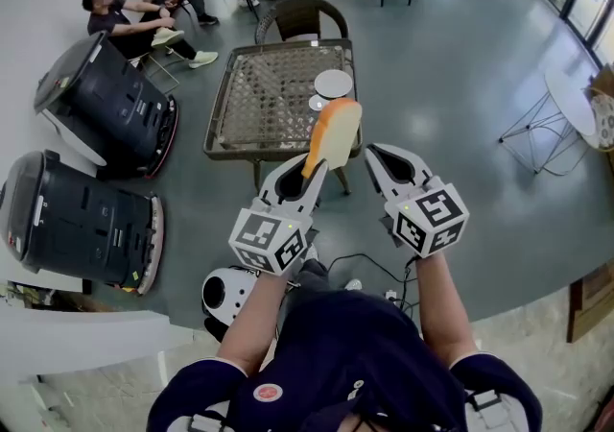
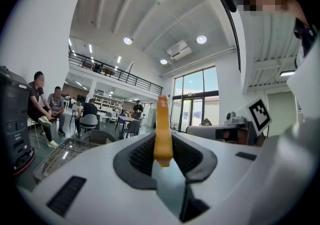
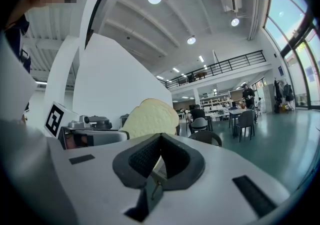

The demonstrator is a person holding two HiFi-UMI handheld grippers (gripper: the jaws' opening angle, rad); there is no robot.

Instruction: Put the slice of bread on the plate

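A slice of bread (image 1: 333,135) with an orange-brown crust stands upright in my left gripper (image 1: 313,177), which is shut on its lower end. The left gripper view shows the slice (image 2: 162,129) edge-on between the dark pads of that gripper (image 2: 163,158). Its pale face (image 3: 150,118) shows in the right gripper view. A round white plate (image 1: 333,84) lies on the right side of a low wicker table (image 1: 269,99), beyond the bread. My right gripper (image 1: 380,157) is held level beside the left one; its jaws (image 3: 160,161) are shut with nothing in them.
Two big black machines (image 1: 107,99) (image 1: 79,221) stand on the floor at the left. People sit at the far left (image 1: 144,8). A chair (image 1: 300,17) stands behind the table, and a small white disc (image 1: 318,104) lies next to the plate. A white round table (image 1: 573,102) is at the right.
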